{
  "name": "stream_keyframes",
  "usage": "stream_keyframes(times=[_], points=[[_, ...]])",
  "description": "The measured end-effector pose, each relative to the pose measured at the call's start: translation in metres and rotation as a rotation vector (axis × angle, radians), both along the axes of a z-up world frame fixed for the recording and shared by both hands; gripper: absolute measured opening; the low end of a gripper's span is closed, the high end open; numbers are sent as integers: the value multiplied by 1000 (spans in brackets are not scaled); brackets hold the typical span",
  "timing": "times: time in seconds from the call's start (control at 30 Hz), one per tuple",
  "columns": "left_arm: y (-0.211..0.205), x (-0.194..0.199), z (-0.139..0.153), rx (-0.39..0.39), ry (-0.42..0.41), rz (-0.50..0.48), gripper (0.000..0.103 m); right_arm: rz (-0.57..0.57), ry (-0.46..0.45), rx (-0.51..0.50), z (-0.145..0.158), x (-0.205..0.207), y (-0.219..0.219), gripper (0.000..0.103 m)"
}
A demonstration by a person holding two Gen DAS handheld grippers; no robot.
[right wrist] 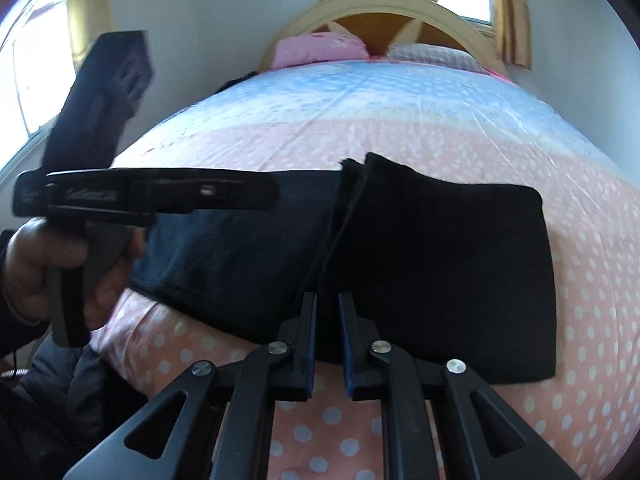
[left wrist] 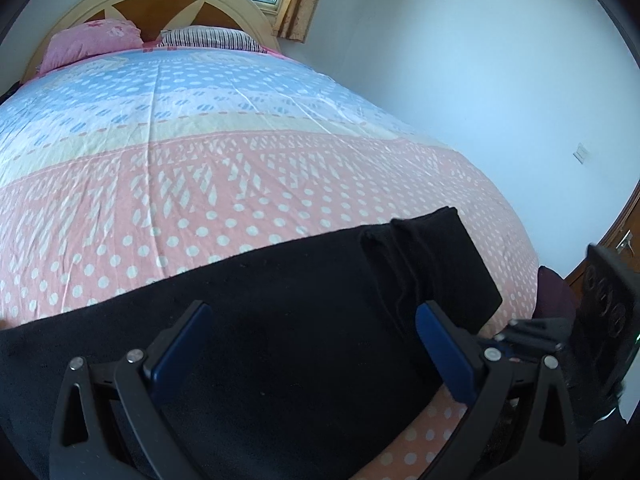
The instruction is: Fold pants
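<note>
The black pants (right wrist: pixel 400 248) are lying across the bed (right wrist: pixel 400 128) near its foot edge, with one end already folded over toward three o'clock into a doubled flap. The longer stretch toward nine o'clock is still lying flat, so I judge the folding partly done. The right hand-held gripper (right wrist: pixel 328 320) is sitting narrowly parted over the near hem at six o'clock; whether it is pinching cloth, I cannot tell. The left hand-held gripper (left wrist: pixel 316 340) is hovering wide open, holding nothing.

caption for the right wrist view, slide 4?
Right gripper, jaws nearly closed around the near edge of partly folded black pants on a polka-dot bedspread; left gripper hovers alongside.
</note>
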State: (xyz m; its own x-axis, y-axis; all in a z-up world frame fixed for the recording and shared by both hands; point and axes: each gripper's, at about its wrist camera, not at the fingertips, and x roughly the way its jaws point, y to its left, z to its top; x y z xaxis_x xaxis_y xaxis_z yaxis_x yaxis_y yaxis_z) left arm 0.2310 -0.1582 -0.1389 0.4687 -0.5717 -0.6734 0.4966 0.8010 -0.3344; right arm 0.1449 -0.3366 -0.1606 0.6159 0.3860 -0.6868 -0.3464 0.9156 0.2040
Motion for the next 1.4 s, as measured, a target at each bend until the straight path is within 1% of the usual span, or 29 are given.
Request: stream_keyframes(times=[0.03, 0.07, 0.13, 0.2, 0.27, 0.33, 0.4, 0.47, 0.57, 0.63, 0.7, 0.77, 0.8, 0.83, 0.9, 0.93, 0.97, 1.0, 1.1, 1.2, 1.3, 1.4], points=[[-2, 0, 1, -2, 0, -7, 103, 27, 4, 8, 1, 0, -2, 38], [-6, 0, 2, -5, 1, -18, 103, 44, -6, 18, 4, -2, -7, 51], [-15, 0, 5, -6, 1, -38, 103, 7, -46, 42, 11, -6, -28, 52], [-24, -1, 8, -17, 6, -62, 103, -61, -65, 94, 16, -7, -52, 52], [-35, -1, 10, -17, 5, -77, 103, -178, -87, 189, 18, -7, -86, 52], [-44, 0, 9, -17, 12, -87, 103, -301, -82, 292, 16, -6, -118, 54], [-53, 2, 7, -24, 29, -94, 101, -380, -75, 349, 13, -8, -136, 55], [-62, 4, 2, -20, 50, -105, 95, -418, -80, 367, 12, -10, -145, 55], [-73, 6, -4, 4, 64, -106, 89, -432, -94, 363, 15, -14, -146, 56], [-78, 5, -6, 6, 69, -104, 86, -430, -98, 353, 16, -14, -144, 57], [-81, 3, -6, 5, 60, -103, 85, -425, -100, 344, 16, -11, -140, 57], [-85, 1, -6, 5, 61, -109, 79, -424, -105, 339, 16, -9, -137, 60], [-87, 0, -6, 3, 62, -113, 77, -426, -107, 339, 17, -11, -137, 61], [-88, -1, -6, 2, 61, -118, 72, -427, -109, 339, 17, -11, -137, 63], [-93, 0, -6, 29, 52, -122, 59, -437, -117, 339, 17, -11, -139, 63], [-95, 0, -6, 54, 44, -114, 40, -442, -121, 340, 17, -11, -139, 64], [-94, 2, -5, 56, 48, -122, 17, -450, -126, 343, 16, -11, -141, 64], [-92, 4, -4, 36, 63, -136, 12, -458, -130, 345, 17, -12, -142, 64], [-80, 5, 8, -30, 76, -140, 11, -473, -135, 352, 16, -13, -144, 65], [-70, 3, 21, -65, 71, -136, 11, -476, -142, 349, 17, -13, -145, 66], [-55, 3, 32, -113, 97, -116, 11, -469, -150, 341, 17, -14, -143, 66], [-30, 2, 44, -183, 131, -85, 11, -457, -151, 336, 18, -14, -140, 66]])
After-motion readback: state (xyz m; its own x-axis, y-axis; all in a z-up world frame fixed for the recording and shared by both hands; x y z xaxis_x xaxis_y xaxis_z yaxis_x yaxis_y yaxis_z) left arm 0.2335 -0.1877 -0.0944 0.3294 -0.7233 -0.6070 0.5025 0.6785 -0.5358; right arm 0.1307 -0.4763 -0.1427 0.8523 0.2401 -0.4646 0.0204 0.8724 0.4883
